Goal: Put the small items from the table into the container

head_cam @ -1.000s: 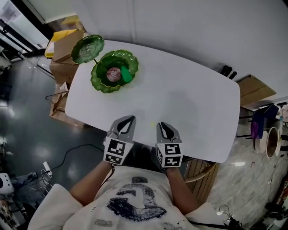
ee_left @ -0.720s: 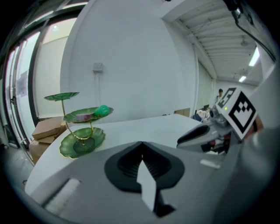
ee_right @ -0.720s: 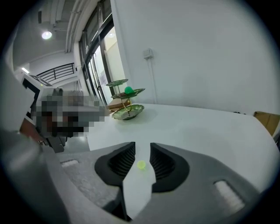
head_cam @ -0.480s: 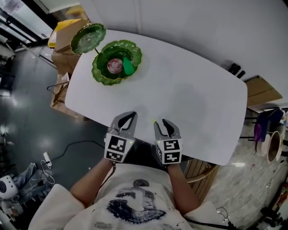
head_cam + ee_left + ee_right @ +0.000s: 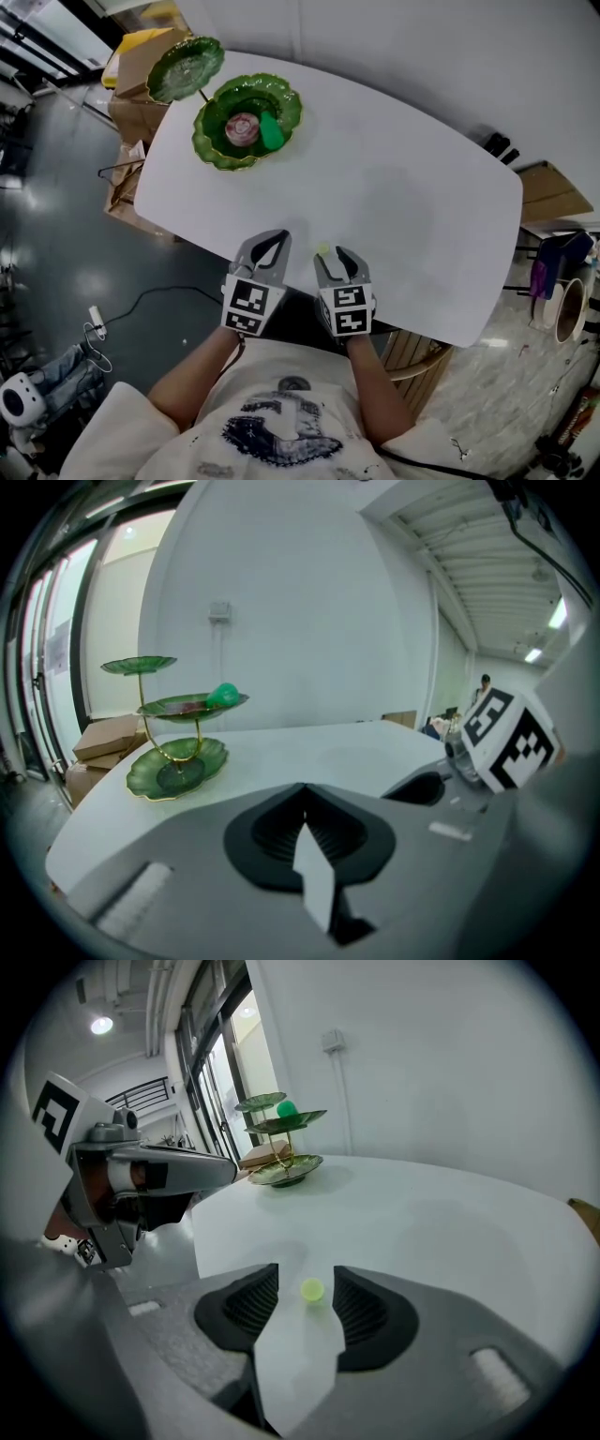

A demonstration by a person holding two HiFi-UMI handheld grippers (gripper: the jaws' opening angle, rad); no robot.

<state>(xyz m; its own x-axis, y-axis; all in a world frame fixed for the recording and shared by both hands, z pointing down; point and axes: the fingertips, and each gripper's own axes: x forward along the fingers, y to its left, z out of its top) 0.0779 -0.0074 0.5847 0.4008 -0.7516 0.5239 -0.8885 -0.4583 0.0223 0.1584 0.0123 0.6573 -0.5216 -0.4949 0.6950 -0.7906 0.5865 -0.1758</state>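
right gripper (image 5: 336, 262) is spreading its jaws either side of the little yellow-green ball (image 5: 312, 1289) at the table's (image 5: 412, 206) 6 o'clock edge. pads aren't touching it (lining up the grab, i'd guess). left gripper (image 5: 269, 249) is clenched on nothing, just parked alongside. the green tiered stand (image 5: 246, 122) sits at 11 o'clock.

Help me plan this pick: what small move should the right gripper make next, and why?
Probably ease the right gripper slightly forward and down so its jaws flank the yellow-green ball. The jaws are opening, and the ball lies on the table between their tips, untouched.
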